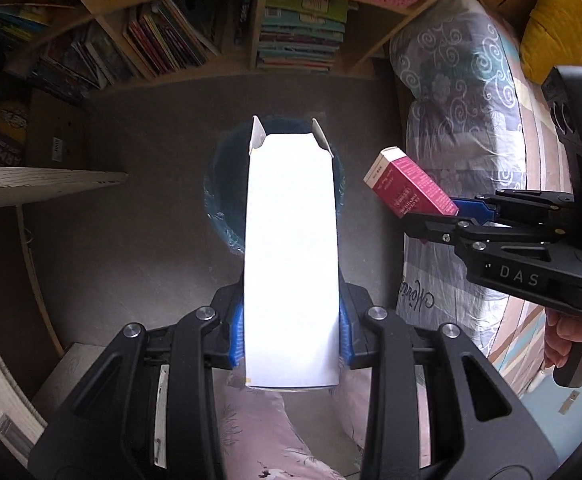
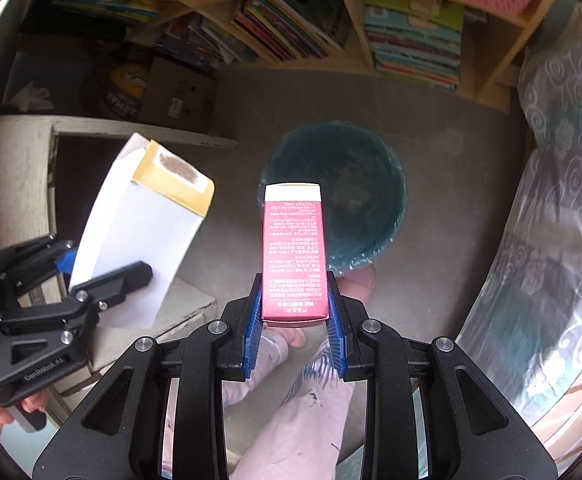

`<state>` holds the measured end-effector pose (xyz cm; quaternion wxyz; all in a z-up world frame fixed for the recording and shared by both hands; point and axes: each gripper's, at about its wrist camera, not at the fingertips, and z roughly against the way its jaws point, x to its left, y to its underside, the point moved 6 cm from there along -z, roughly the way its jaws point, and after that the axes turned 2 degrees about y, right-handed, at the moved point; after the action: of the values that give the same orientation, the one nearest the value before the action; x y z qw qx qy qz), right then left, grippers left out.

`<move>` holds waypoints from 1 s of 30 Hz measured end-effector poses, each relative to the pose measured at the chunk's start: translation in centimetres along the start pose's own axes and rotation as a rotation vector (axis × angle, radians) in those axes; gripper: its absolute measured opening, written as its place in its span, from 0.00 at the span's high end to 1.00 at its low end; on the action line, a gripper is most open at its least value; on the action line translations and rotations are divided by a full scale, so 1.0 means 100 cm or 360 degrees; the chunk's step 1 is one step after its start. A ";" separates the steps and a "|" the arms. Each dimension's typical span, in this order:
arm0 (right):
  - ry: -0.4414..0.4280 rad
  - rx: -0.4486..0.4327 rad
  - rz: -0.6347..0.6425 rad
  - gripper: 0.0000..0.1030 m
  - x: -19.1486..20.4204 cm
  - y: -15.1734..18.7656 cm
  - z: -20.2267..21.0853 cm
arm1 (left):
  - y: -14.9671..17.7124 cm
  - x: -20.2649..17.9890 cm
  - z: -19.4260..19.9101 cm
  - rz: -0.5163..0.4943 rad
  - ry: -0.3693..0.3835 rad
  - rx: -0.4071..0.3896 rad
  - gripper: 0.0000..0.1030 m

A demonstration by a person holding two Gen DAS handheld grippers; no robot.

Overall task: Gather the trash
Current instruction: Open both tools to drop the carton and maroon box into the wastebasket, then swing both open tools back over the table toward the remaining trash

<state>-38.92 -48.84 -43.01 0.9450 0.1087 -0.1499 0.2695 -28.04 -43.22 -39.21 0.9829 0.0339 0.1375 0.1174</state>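
Left tool (image 1: 291, 336): clamps a tall white cardboard carton (image 1: 291, 256), frame centre.
Right tool (image 2: 295, 328): grips a slim pink printed box (image 2: 294, 256).
Dark green round bin (image 2: 355, 184): on the floor beyond both.

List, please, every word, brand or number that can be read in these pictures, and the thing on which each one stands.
"DAS": on the body of the right gripper.
"GenRobot.AI": on the body of the left gripper.
Red box: dense small print, too small to read.
Dark round item by the shelves: large letters, upside down and blurred.
Book spines: unreadable.
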 end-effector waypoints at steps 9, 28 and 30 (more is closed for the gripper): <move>-0.0052 -0.0053 -0.0067 0.40 -0.018 -0.010 0.004 | -0.012 0.000 -0.012 0.0031 -0.0103 -0.0016 0.23; 0.0117 -0.0213 0.0194 0.10 -0.005 -0.005 0.090 | -0.004 0.007 0.082 0.0108 -0.0328 -0.0281 0.07; 0.0123 -0.0230 0.0266 0.10 0.005 -0.003 0.099 | -0.001 0.008 0.099 0.0142 -0.0327 -0.0334 0.07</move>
<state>-40.56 -51.69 -33.66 0.9297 0.0170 -0.1409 0.3398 -24.51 -43.46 -29.96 0.9838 -0.0509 0.0216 0.1706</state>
